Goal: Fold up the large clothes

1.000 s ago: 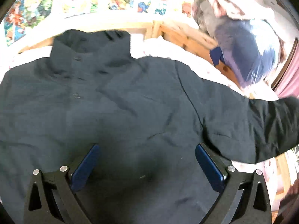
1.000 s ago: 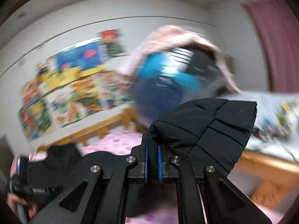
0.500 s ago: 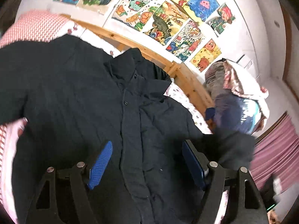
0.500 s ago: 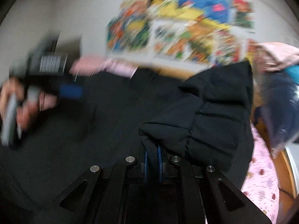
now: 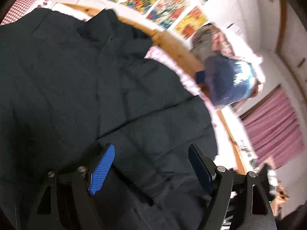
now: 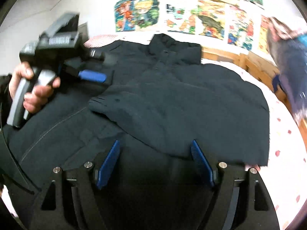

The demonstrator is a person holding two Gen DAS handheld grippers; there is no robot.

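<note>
Jacket [image 6: 172,103]: dark padded coat spread front-up on the bed [image 6: 284,134], collar [image 6: 167,42] toward the headboard [image 6: 255,63].
Jacket place: it covers most of the mattress; the pink spotted sheet shows only along the right side and beyond the hem corner.
Right edge: the coat's folded side runs straight down to a square corner near the right gripper [image 6: 155,163]; bare sheet lies just beside it.
Far edge: the wooden headboard curves behind the collar, with posters [image 6: 191,15] on the wall above.
Right of bed: a bundled pile of bedding [image 5: 226,71] sits past the rail, with a pink curtain [image 5: 274,130] further on; both are blurred.
Sleeve [image 6: 134,111]: folded across the chest, its cuff lying near the front zip [image 6: 53,126], quilted seams visible.
Surface: matte, softly puffed, lightly creased; the zip line runs diagonally at lower left of the right view.
Left gripper [image 5: 151,168]: fingers spread wide above the sleeve, nothing between the blue pads [image 5: 102,168].
Left hand [image 6: 36,88]: wrapped round that tool's grey handle, over the coat's left half.
Right gripper: fingers spread wide, empty, hovering over the lower front of the coat.
Open room: most free space is to the right, over the bare sheet.
</note>
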